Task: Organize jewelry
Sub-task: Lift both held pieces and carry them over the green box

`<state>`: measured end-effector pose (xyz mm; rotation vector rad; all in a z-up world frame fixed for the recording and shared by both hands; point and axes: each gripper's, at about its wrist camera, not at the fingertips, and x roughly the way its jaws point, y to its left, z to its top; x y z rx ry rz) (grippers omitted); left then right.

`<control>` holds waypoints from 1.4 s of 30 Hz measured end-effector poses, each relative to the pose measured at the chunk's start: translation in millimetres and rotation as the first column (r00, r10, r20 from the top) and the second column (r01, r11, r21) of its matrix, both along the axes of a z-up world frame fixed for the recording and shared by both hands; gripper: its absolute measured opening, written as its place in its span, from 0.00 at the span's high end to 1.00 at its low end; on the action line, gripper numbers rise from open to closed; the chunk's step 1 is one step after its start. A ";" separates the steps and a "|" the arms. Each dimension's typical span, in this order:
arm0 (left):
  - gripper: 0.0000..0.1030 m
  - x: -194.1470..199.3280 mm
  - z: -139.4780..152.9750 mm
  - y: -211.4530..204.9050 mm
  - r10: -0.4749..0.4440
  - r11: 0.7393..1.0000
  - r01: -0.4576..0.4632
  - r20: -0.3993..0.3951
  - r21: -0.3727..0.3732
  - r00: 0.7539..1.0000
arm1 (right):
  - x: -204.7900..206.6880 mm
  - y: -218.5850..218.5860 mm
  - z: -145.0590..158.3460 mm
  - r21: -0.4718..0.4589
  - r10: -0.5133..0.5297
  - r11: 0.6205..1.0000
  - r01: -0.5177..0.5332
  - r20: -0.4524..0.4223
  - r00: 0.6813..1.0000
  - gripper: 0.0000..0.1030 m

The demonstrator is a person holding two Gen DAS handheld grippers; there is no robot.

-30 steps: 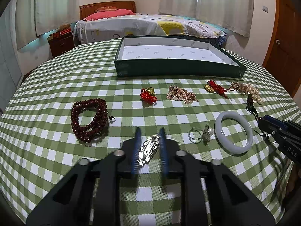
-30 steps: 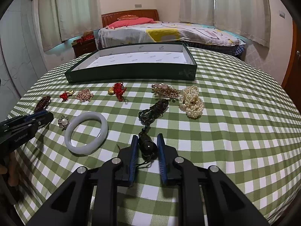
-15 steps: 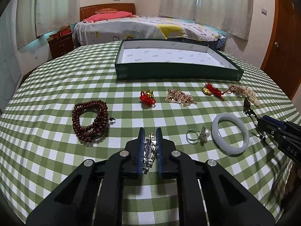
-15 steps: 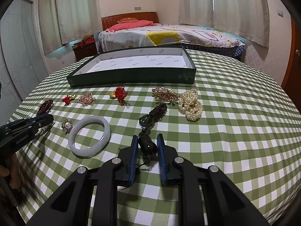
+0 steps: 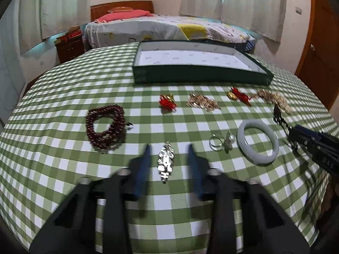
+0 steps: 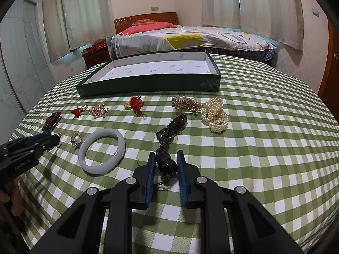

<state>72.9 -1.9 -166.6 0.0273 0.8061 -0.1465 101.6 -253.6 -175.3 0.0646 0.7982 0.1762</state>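
My left gripper (image 5: 168,158) hovers low over the green checked cloth, its jaws opening. A silver leaf-shaped brooch (image 5: 166,162) lies flat between the blurred blue pads, which do not touch it. My right gripper (image 6: 166,165) is shut on the dark round bead (image 6: 166,164) at the end of a dark cord necklace (image 6: 172,127), which trails away across the cloth. An open green box (image 5: 201,77) with a white lining stands at the far side of the table (image 6: 264,148). The right view also shows the left gripper (image 6: 42,139), at its left edge.
On the cloth lie a dark red bead bracelet (image 5: 104,127), a white bangle (image 6: 101,151), a flower pearl brooch (image 6: 76,139), red knots (image 6: 135,103), gold pieces (image 6: 186,103) and a pearl bundle (image 6: 215,114). A bed stands beyond the table.
Half a second ago the left jaws were shut on the silver brooch. Now they stand apart and the brooch lies on the cloth. The right gripper has kept its grip and place.
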 end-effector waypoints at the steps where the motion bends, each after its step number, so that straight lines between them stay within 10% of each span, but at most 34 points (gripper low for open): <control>1: 0.83 -0.2 -1.2 -2.0 -0.011 1.000 0.011 -0.002 0.006 1.000 | 0.0 -0.4 -0.1 0.002 -0.001 1.000 0.001 -0.001 1.000 0.79; 42: 0.85 32.1 84.7 -14.4 0.001 0.998 0.012 0.199 -0.065 0.980 | 17.1 -1.7 88.8 0.072 -0.021 0.997 0.004 0.244 0.970 0.80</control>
